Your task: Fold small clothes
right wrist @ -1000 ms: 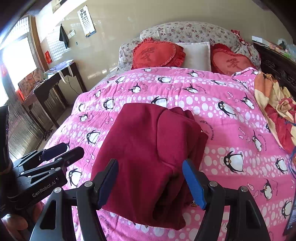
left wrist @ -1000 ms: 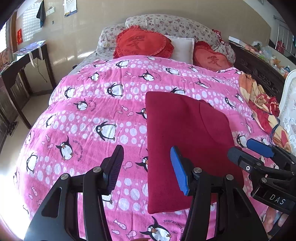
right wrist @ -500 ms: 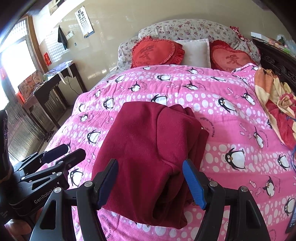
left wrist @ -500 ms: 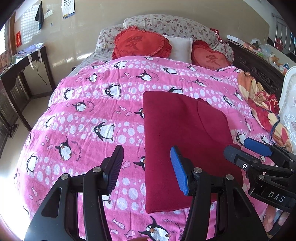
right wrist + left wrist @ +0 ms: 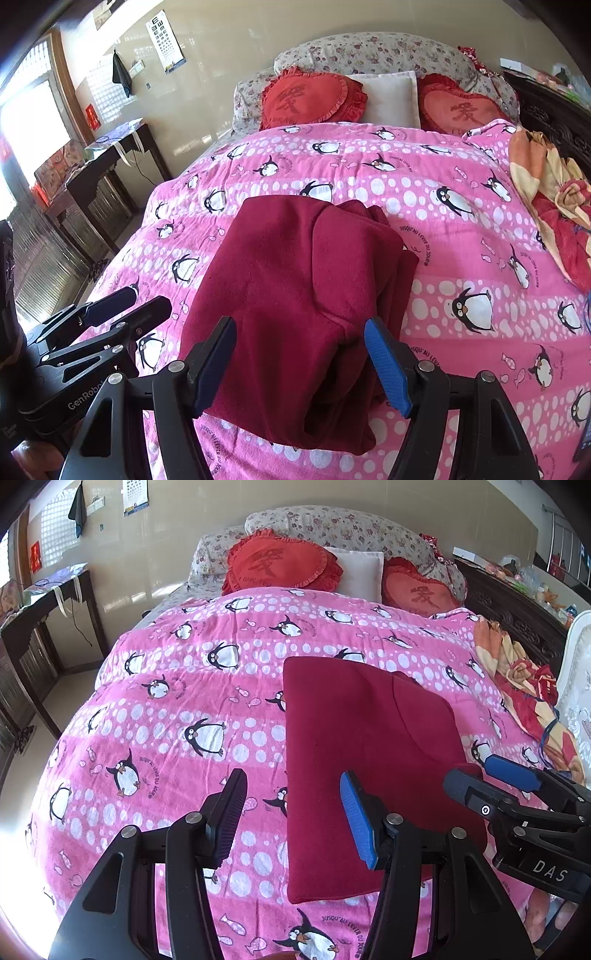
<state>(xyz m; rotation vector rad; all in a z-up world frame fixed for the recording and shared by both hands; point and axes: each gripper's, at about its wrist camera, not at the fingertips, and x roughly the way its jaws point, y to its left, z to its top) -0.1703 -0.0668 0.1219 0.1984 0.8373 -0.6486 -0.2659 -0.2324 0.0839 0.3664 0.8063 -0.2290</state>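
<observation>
A dark red garment [image 5: 365, 753] lies folded into a rectangle on the pink penguin blanket [image 5: 184, 709]; it also shows in the right wrist view [image 5: 295, 295], with thicker layers bunched on its right side. My left gripper [image 5: 291, 812] is open and empty, above the garment's near left edge. My right gripper [image 5: 299, 362] is open and empty, over the garment's near end. Each gripper shows in the other's view: the right one [image 5: 491, 779] at the garment's right edge, the left one [image 5: 129, 306] to the garment's left.
Two red heart cushions [image 5: 280, 566] and a white pillow [image 5: 360, 570] lie at the head of the bed. A crumpled orange and red floral blanket [image 5: 524, 690] lies along the right side. A dark wooden desk [image 5: 40, 627] stands by the left wall.
Both grippers have drawn back and up slightly from the garment. The garment has stayed flat and both grippers have stayed open.
</observation>
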